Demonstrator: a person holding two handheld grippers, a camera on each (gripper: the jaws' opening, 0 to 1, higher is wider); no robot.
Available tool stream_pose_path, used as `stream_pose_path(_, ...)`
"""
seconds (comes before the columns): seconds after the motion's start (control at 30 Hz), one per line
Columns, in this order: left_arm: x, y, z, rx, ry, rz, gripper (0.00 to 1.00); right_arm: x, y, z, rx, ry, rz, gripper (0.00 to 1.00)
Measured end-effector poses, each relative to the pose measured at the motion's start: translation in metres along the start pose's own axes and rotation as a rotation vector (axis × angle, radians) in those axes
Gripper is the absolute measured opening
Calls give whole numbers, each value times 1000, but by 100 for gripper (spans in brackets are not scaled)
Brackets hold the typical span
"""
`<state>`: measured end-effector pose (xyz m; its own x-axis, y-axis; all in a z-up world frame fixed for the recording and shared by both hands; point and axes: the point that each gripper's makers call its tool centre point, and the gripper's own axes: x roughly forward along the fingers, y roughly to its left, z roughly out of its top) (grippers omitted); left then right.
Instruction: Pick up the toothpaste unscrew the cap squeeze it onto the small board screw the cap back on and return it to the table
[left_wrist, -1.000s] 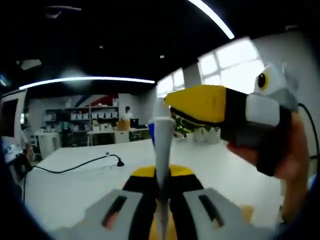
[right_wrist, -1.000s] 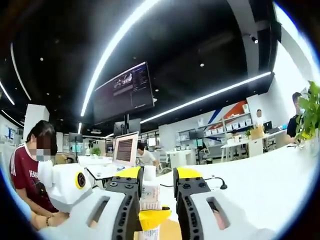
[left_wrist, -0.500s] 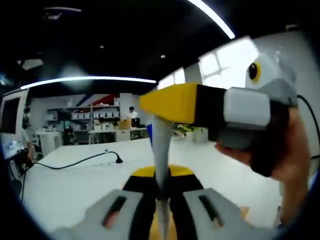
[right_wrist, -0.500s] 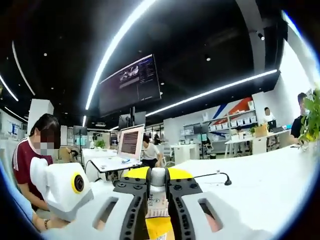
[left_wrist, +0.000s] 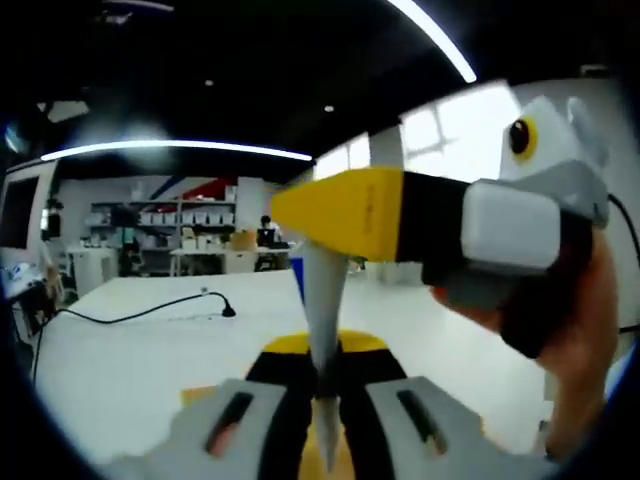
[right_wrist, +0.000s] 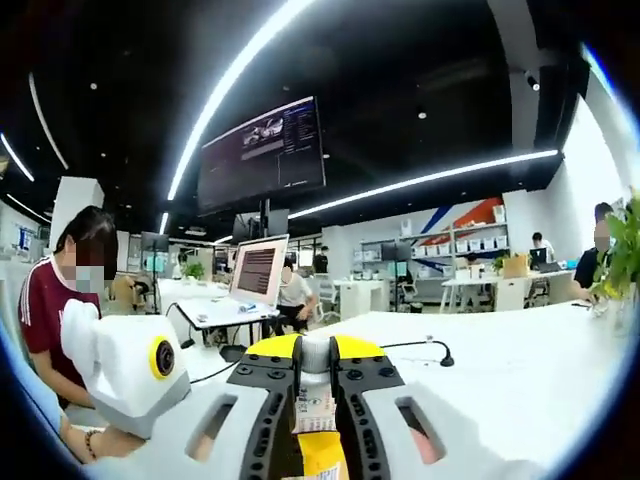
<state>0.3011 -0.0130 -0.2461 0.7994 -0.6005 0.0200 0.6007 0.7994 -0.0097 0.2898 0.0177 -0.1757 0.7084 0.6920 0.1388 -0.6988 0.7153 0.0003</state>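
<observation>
In the left gripper view my left gripper is shut on the toothpaste tube, which stands upright between its jaws, seen edge-on. My right gripper reaches in from the right, held by a hand, its yellow jaws closed over the tube's top. In the right gripper view my right gripper is shut on the white cap. The printed tube runs down below it to the left gripper's yellow tip. Both are held up above the table.
A white table lies below, with a black cable across it and a tan board edge near my jaws. In the right gripper view a person in a red shirt sits at left, near a laptop.
A second ago the right gripper's jaws stood open around the tube's top; they have closed on the cap and stay shut. The left gripper keeps its hold on the tube.
</observation>
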Motion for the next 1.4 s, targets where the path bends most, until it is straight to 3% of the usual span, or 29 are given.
stream_pose_path(0.27,1,-11,-1,-26,11,-73,5,-7,-3,1,9,3,4,10)
stream_pose_path(0.5,-4,-21,5,-21,1,-169,5,-15,0,8,52,-11,70,10)
stream_pose_path(0.57,-6,-28,5,-30,13,-237,5,-17,0,8,67,0,94,10)
stream_pose_path(0.6,-12,-36,4,3,11,-337,5,-20,6,6,88,21,147,10)
stream_pose_path(0.63,-13,-36,6,-77,14,-353,5,-21,8,10,103,6,165,10)
stream_pose_path(0.67,-14,-36,9,-80,8,-393,5,-24,8,12,102,1,189,10)
stream_pose_path(0.8,-15,-38,9,-48,22,-414,5,-24,8,13,103,16,255,10)
stream_pose_path(1.03,-21,-51,17,-69,16,-617,5,-29,14,22,146,64,454,10)
stream_pose_path(1.1,-21,-52,18,-90,21,-684,5,-26,12,22,146,76,486,10)
stream_pose_path(1.23,-17,-50,21,-96,18,-738,5,-22,9,24,144,82,546,10)
stream_pose_path(1.33,-24,-56,19,-114,53,-852,5,-25,12,23,143,79,596,10)
stream_pose_path(1.4,-26,-59,17,-94,55,-890,5,-29,16,21,141,79,644,10)
